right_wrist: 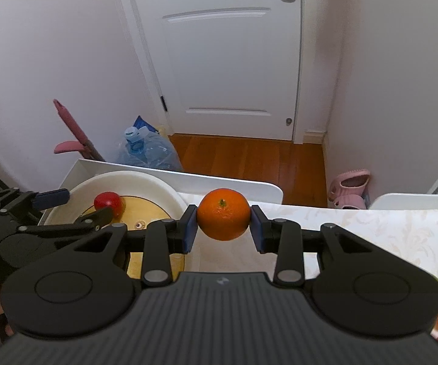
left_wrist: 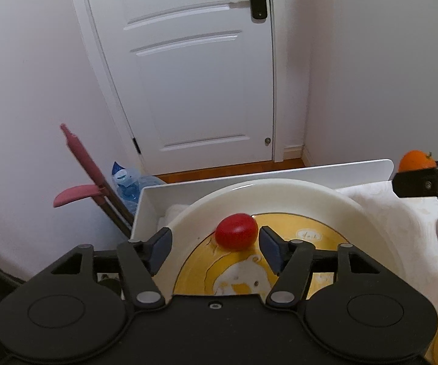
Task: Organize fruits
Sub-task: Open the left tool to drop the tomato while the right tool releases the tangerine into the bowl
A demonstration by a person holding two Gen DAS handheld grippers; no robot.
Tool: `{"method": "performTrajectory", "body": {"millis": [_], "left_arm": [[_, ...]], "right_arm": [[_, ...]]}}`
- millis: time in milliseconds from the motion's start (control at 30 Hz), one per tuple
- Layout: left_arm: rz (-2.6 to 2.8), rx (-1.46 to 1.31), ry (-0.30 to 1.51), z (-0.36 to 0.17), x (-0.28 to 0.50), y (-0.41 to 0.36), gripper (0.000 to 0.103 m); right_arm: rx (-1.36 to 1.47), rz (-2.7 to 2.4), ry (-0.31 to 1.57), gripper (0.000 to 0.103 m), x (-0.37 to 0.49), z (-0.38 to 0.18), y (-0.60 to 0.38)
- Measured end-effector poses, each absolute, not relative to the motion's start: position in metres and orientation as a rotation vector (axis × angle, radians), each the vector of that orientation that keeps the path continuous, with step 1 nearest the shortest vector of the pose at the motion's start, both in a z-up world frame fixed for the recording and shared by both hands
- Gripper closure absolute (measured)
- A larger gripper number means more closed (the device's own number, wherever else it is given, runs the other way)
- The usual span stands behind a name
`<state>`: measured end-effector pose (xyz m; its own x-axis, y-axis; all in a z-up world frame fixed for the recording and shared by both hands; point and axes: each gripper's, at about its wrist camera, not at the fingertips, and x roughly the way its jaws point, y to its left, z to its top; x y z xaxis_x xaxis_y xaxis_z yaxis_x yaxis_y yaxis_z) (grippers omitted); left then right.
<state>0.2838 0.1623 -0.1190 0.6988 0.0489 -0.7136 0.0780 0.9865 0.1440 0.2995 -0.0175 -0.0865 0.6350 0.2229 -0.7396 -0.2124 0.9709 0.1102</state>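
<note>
**A:** what's the fruit looking like?

**B:** The orange is round, bright, a bit dimpled, with a small green stem nub facing the camera. The right gripper is clamped on it, a blue pad pressed to each side, holding it up above the table just right of the bowl.

**A:** and the red one?

**B:** The tomato is smooth and glossy. It sits in the bowl on the yellow cartoon print, toward the far side. The left gripper is spread wide, fingers either side of it. The left one's clear of it; the right one looks very close, can't tell if it touches.

**A:** what's around?

**B:** Pale floral tablecloth, white tray wall behind the bowl. More fruit, green and orange, at the right edge, mostly cut off. Beyond are a white door, wood floor, a water jug on the left and pink slippers on the right.
</note>
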Motion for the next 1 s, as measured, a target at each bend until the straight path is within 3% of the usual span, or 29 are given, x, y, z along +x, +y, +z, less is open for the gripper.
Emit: {"method": "performTrajectory", "body": {"millis": [767,933,1000], "left_arm": [[0.107,0.085,0.803,-0.097,0.235,0.189,0.028],[0.111,0.078,0.806,-0.101,0.23,0.194,0.022],[0.108,0.073,0.809,-0.102,0.229,0.195,0.022]], "right_arm": [[-0.108,0.502,0.87,0.052,0.32,-0.11,0.049],[-0.117,0.519,0.88,0.051,0.325,-0.118,0.053],[-0.115,0.526,0.874,0.046,0.324,-0.118,0.053]]}}
